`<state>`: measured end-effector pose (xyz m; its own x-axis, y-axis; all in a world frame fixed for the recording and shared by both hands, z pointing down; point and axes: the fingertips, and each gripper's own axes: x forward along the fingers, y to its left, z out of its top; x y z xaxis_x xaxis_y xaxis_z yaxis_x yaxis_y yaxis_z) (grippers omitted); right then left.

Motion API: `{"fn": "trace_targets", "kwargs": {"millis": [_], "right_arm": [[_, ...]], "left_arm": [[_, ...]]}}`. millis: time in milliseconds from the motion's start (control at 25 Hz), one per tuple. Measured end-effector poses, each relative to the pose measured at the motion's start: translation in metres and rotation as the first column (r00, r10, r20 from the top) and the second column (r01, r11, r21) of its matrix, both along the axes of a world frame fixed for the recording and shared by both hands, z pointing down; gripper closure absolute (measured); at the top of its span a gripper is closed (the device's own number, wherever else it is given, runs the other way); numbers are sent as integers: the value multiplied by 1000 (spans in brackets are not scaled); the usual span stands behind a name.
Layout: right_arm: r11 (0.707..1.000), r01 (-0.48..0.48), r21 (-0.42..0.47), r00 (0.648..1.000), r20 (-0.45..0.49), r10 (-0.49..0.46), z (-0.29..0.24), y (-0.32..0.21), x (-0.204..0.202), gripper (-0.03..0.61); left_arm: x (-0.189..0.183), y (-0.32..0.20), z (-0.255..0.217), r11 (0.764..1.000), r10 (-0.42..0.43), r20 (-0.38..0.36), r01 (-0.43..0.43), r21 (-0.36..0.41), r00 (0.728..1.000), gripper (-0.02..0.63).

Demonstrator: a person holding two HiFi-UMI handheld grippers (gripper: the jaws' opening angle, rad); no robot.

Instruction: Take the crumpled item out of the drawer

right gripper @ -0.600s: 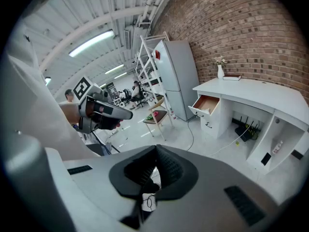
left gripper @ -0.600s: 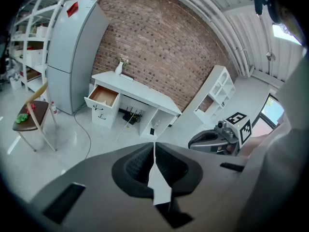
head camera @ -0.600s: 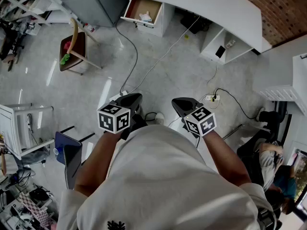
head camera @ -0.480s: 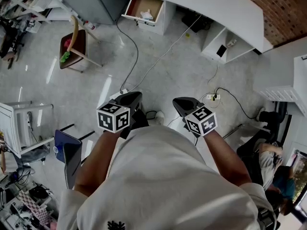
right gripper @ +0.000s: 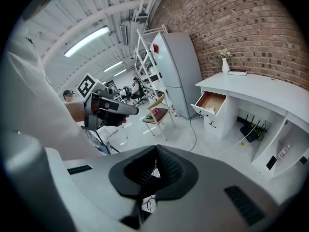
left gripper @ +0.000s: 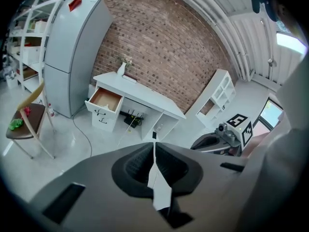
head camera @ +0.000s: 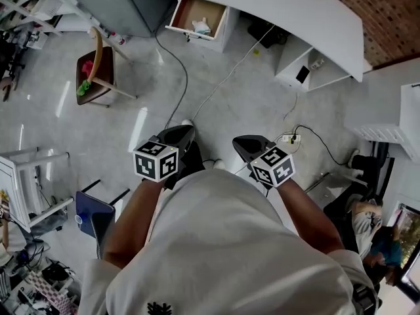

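The white drawer stands pulled out of the white desk at the top of the head view. A crumpled white item lies inside it. My left gripper and right gripper are held close to my body, far from the drawer, and both point toward it. In the left gripper view the left gripper has its jaws shut on nothing, and the drawer is far off. In the right gripper view the right gripper is likewise shut and empty, with the drawer in the distance.
A wooden chair with red and green things on it stands at the left. Cables run across the floor to a power strip. A grey fridge stands left of the desk, and a white shelf unit under its right end. A person sits at the far right.
The floor has slid slightly in the head view and a shoe tip now shows ahead of the left gripper. Both grippers stay shut, held before my body.
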<state>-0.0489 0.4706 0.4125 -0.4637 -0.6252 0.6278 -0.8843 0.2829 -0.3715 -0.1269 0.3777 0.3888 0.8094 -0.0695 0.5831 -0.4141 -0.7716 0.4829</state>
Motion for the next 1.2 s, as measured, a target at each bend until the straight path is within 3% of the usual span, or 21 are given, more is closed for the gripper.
{"fn": "trace_targets", "kwargs": {"millis": [320,440,520,720,960,1200], "right_arm": [[1000,-9,-6,998,-60,9,4,-157,3,546],[1000,-11,-8,998,-64,10,10,-212,2,489],[1000,-11,-4,997,-74,10,13,-252,-3,489],[998,60,-31,992,-110,-63,22,-323,-3,489],[988,153,-30,972,-178,-156,52,-411,46,482],[959,277,-53,905,-321,-279,100,-524,129,475]], "left_arm": [[7,-146,0,1000,29,-41,-29,-3,999,581],[3,-196,6,999,40,-41,-40,10,998,581],[-3,-234,8,998,49,-34,-48,26,998,581],[-7,-292,11,1000,1,-41,-1,5,999,580],[24,-347,28,998,-53,-32,52,-45,998,527],[76,-422,46,985,-141,13,142,-102,990,522]]}}
